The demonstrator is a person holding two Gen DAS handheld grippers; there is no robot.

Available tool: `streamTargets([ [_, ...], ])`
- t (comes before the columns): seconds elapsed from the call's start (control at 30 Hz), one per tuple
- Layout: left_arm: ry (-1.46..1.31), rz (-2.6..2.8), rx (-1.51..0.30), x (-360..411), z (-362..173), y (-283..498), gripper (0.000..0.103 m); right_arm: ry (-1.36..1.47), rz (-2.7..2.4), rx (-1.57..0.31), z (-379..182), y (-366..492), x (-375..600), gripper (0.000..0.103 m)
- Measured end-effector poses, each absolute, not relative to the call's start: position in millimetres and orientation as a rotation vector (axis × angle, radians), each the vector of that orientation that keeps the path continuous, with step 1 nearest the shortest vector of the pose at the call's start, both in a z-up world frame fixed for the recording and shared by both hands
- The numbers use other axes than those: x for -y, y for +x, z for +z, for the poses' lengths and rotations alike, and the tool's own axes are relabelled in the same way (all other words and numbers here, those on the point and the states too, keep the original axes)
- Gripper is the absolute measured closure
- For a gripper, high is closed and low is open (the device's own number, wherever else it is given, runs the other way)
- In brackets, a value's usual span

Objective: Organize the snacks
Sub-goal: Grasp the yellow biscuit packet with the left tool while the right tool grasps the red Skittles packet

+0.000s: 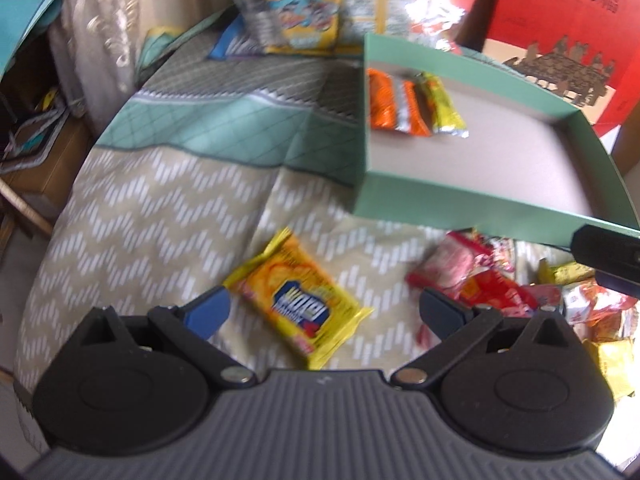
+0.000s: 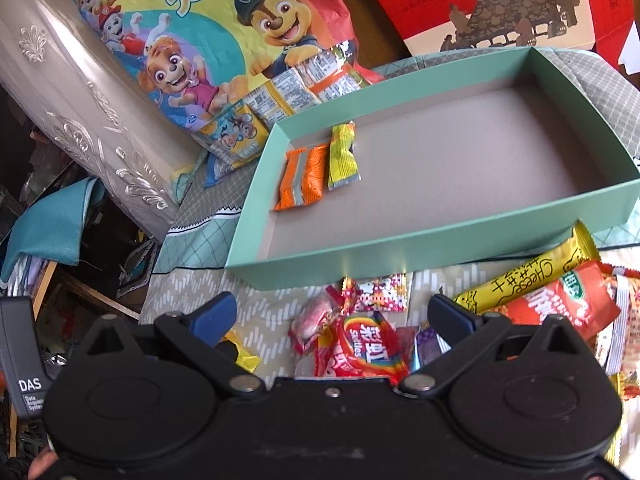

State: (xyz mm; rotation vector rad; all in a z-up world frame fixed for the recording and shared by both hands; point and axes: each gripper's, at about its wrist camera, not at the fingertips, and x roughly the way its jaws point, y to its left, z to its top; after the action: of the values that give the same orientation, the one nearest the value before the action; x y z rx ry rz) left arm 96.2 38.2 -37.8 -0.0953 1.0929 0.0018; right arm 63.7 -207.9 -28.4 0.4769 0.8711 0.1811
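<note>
A shallow green box [image 1: 400, 204] [image 2: 320, 258] lies on a patterned cloth. Inside it lie an orange packet [image 1: 390, 104] [image 2: 302, 178] and a yellow-green packet [image 1: 442, 106] [image 2: 342, 158], side by side at the left end. My left gripper [image 1: 324, 312] is open just above a yellow snack packet [image 1: 298, 300] on the cloth. My right gripper [image 2: 332, 320] is open above a pile of snacks with a red Skittles bag [image 2: 364, 344] between its fingers. The right gripper's body [image 1: 608, 256] shows in the left wrist view.
A pile of red and yellow snacks [image 1: 500, 280] lies in front of the box, with a yellow Cheese stick [image 2: 532, 276]. A cartoon-dog gift bag [image 2: 208, 28] and loose packets [image 1: 292, 16] lie behind the box. A red carton [image 2: 500, 0] stands at the back right. The cloth's edge drops off at the left [image 1: 48, 264].
</note>
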Motion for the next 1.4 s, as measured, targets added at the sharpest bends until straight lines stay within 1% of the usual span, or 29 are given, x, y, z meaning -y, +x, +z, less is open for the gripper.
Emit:
streamTargets([
  [0.07, -0.111, 0.028, -1.113, -44, -45, 96, 0.000, 0.470, 0.173, -0.882, -32, 64, 206, 0.008],
  [0.1, -0.121, 0.040, -1.123, -47, -49, 97, 0.000, 0.472, 0.173, -0.893, -34, 65, 206, 0.016],
  [0.13, -0.130, 0.050, -1.132, -49, -52, 97, 0.000, 0.474, 0.174, -0.904, -36, 67, 205, 0.026],
  [0.17, -0.139, 0.059, -1.138, -51, -55, 98, 0.000, 0.472, 0.173, -0.916, -37, 69, 204, 0.030],
  [0.23, -0.155, 0.071, -1.146, -53, -60, 100, 0.001, 0.456, 0.170, -0.936, -42, 72, 200, 0.046],
  [0.27, -0.161, 0.071, -1.147, -53, -61, 101, 0.001, 0.449, 0.171, -0.946, -44, 73, 199, 0.051],
  [0.3, -0.164, 0.067, -1.145, -52, -63, 102, 0.004, 0.445, 0.172, -0.956, -46, 75, 198, 0.059],
  [0.33, -0.164, 0.062, -1.143, -51, -64, 103, 0.008, 0.442, 0.171, -0.964, -48, 76, 196, 0.064],
  [0.37, -0.161, 0.056, -1.141, -50, -65, 104, 0.011, 0.438, 0.169, -0.972, -51, 77, 194, 0.065],
  [0.43, -0.151, 0.031, -1.133, -47, -66, 105, 0.029, 0.432, 0.168, -0.994, -57, 78, 192, 0.070],
  [0.47, -0.145, 0.012, -1.130, -45, -67, 105, 0.030, 0.434, 0.171, -1.010, -59, 77, 191, 0.071],
  [0.63, -0.077, -0.077, -1.094, -37, -67, 102, 0.035, 0.431, 0.211, -1.053, -67, 68, 181, 0.071],
  [0.83, -0.005, -0.210, -1.108, -35, -72, 93, 0.038, 0.402, 0.257, -1.063, -65, 58, 174, 0.071],
  [0.9, -0.032, -0.198, -1.116, -41, -73, 91, 0.037, 0.390, 0.252, -1.042, -60, 57, 175, 0.069],
  [0.97, -0.076, -0.187, -1.123, -46, -72, 92, 0.034, 0.383, 0.247, -1.014, -56, 58, 176, 0.069],
  [1.03, -0.122, -0.167, -1.131, -48, -70, 96, 0.027, 0.393, 0.242, -1.012, -56, 63, 177, 0.062],
  [1.07, -0.149, -0.154, -1.138, -49, -70, 99, 0.025, 0.397, 0.238, -1.016, -59, 66, 178, 0.060],
  [1.1, -0.185, -0.138, -1.147, -50, -70, 104, 0.022, 0.400, 0.234, -1.018, -60, 68, 179, 0.055],
  [1.13, -0.216, -0.126, -1.154, -51, -71, 108, 0.020, 0.398, 0.229, -1.016, -63, 70, 178, 0.046],
  [1.2, -0.252, -0.108, -1.165, -50, -74, 116, 0.019, 0.391, 0.219, -1.016, -69, 70, 178, 0.037],
  [1.23, -0.242, -0.103, -1.163, -47, -75, 118, 0.019, 0.392, 0.223, -1.020, -71, 70, 178, 0.037],
  [1.27, -0.217, -0.098, -1.153, -44, -76, 119, 0.020, 0.393, 0.228, -1.025, -74, 70, 177, 0.037],
  [1.3, -0.181, -0.089, -1.142, -40, -76, 119, 0.025, 0.391, 0.232, -1.028, -77, 69, 176, 0.037],
  [1.33, -0.139, -0.079, -1.127, -37, -76, 117, 0.043, 0.385, 0.234, -1.027, -79, 68, 175, 0.037],
  [1.4, -0.075, -0.076, -1.106, -34, -76, 112, 0.055, 0.360, 0.241, -1.025, -82, 66, 170, 0.037],
])
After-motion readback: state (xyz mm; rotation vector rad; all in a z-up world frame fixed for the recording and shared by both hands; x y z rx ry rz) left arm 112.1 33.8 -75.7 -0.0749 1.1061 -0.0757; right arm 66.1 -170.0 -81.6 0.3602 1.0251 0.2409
